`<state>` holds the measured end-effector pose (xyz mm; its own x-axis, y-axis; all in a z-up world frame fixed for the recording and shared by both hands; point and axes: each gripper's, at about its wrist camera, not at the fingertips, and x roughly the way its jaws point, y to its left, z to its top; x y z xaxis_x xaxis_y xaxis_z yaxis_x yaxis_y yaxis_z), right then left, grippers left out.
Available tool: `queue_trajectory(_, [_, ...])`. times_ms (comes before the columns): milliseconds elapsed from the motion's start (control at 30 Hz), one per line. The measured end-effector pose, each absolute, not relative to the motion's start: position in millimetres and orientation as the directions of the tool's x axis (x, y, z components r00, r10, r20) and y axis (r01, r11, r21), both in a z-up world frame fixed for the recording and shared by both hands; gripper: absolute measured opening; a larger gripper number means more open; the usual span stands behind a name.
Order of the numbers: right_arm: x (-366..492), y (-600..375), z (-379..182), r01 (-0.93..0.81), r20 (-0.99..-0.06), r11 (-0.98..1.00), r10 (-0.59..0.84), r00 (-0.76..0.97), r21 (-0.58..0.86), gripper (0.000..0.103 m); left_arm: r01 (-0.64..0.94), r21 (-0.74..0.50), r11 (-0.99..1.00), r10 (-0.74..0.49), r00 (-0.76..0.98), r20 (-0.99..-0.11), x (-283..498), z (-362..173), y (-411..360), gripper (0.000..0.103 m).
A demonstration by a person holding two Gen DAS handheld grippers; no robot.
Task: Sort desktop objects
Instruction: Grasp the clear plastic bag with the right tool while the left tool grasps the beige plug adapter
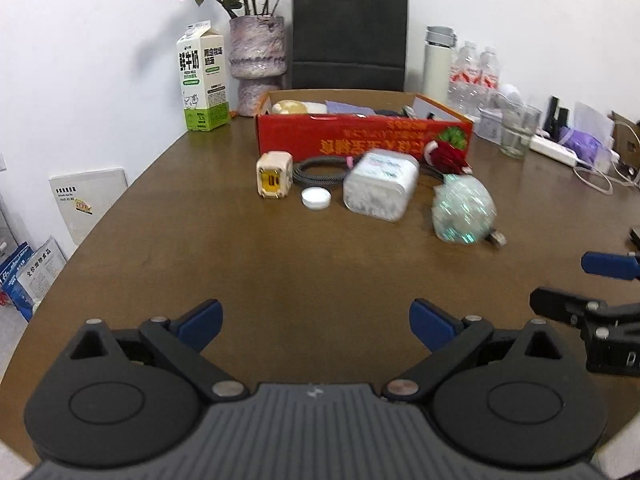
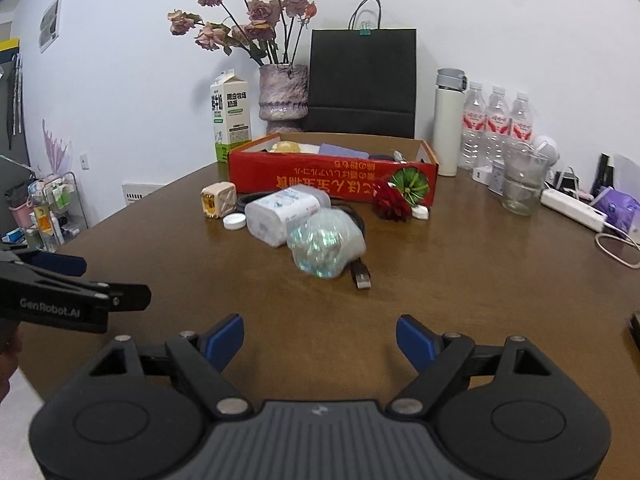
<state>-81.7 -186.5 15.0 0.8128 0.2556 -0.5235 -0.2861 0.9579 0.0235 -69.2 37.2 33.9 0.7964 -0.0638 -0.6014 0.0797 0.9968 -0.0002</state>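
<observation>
Left gripper [image 1: 316, 324] and right gripper [image 2: 320, 340] hover over the table [image 1: 280, 264], jaws spread wide, holding nothing. Beyond lie a tub [image 1: 380, 186], cap [image 1: 316, 199] and red box [image 1: 360, 136].

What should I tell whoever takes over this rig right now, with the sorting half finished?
Left gripper: open, empty, above bare table.
Right gripper: open, empty, beside it.
Red cardboard box at the back already holds several items.
Still loose in front of it: beige cube charger with yellow face, coiled black braided cable, small white round cap, clear plastic tub of white pieces lying on its side, iridescent wrapped bundle nearest the grippers, red artificial flower.
Done: some things boxed. Left: the six loose items; nothing is held yet.
</observation>
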Motion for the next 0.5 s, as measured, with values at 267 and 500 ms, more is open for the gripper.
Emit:
queue_trajectory(267, [-27.7, -167.4, 12.1, -0.313, -0.525, 0.950, 0.272, 0.807, 0.011, 0.081, 0.073, 0.018, 0.997, -0.049, 0.806, -0.590, -9.1, 36.2, 38.8, 0.102])
queue_trajectory(500, [12.0, -158.7, 10.6, -0.303, -0.521, 0.953, 0.269, 0.810, 0.021, 0.077, 0.091, 0.016, 0.996, -0.065, 0.814, -0.577, 42.7, 36.8, 44.2, 0.101])
